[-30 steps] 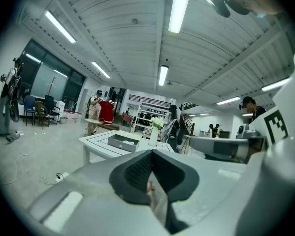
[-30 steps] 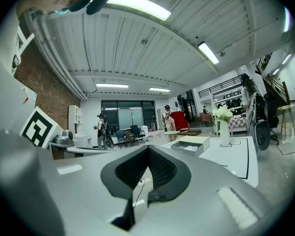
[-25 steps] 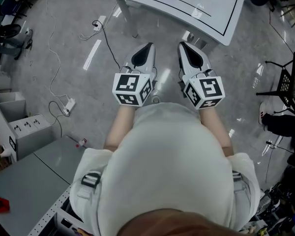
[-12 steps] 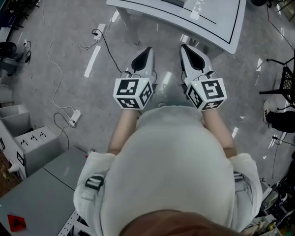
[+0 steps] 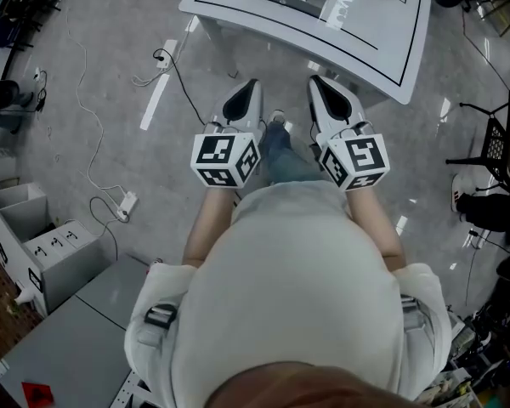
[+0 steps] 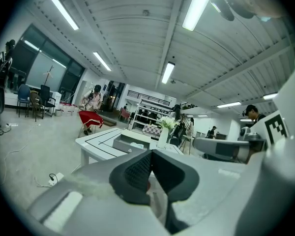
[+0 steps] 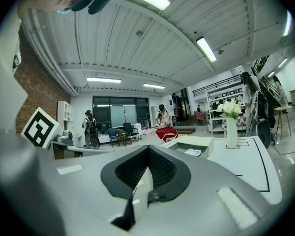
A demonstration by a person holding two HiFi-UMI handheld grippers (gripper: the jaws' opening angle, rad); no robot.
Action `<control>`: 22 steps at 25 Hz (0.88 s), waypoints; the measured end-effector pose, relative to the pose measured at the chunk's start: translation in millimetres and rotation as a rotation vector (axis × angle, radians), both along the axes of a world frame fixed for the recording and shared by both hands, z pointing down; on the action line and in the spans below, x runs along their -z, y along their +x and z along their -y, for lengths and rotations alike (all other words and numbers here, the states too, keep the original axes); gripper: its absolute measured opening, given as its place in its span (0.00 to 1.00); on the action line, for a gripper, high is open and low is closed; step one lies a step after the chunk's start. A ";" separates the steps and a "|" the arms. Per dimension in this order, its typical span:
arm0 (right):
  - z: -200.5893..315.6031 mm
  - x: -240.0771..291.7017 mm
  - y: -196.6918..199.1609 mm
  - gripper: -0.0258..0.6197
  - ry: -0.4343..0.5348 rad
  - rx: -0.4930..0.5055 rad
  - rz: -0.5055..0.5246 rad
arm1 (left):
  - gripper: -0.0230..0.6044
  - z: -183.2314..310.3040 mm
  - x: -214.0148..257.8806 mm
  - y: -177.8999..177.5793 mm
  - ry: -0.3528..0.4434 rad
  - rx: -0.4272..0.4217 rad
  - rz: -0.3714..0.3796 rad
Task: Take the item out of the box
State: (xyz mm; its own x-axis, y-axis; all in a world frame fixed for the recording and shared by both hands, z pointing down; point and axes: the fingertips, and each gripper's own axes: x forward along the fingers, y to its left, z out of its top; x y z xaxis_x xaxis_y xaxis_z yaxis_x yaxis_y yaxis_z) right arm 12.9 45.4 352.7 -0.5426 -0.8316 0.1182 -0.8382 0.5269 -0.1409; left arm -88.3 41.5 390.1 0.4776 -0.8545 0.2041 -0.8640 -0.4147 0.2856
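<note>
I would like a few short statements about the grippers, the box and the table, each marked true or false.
1. The jaws of the left gripper and the right gripper are together, with nothing between them. True.
2. The box stands on the floor. False: it stands on the white table.
3. A vase with white flowers stands on that table. True.
4. The item is already out of the box. False: it lies inside the box.
</note>
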 end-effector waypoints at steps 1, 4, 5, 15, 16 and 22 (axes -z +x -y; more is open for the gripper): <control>6.8 -1.5 -0.4 0.04 -0.001 0.000 0.001 | 0.04 6.9 -1.2 0.0 0.000 -0.002 0.004; 33.0 -4.7 -1.8 0.04 0.004 -0.004 0.006 | 0.04 31.8 -4.3 -0.4 0.003 -0.011 0.019; 43.1 -4.8 -2.4 0.04 0.008 -0.007 0.006 | 0.04 41.4 -4.9 -1.2 0.004 -0.013 0.023; 159.9 8.3 -3.4 0.04 0.039 -0.052 -0.013 | 0.04 156.6 1.8 -6.5 -0.011 -0.046 0.043; 171.4 9.6 -3.0 0.04 0.039 -0.059 -0.012 | 0.04 167.9 3.3 -6.0 -0.011 -0.054 0.042; 232.4 10.4 2.9 0.04 0.029 -0.112 0.002 | 0.04 231.7 5.8 -4.1 -0.021 -0.101 0.042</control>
State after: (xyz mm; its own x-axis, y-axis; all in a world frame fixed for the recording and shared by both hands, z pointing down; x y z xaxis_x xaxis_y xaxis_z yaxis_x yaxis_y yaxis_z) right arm 15.7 -187.0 342.3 -0.4465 -0.8901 0.0921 -0.8917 0.4340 -0.1287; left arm -92.4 -190.2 384.3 0.5515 -0.7978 0.2434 -0.8297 -0.4944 0.2593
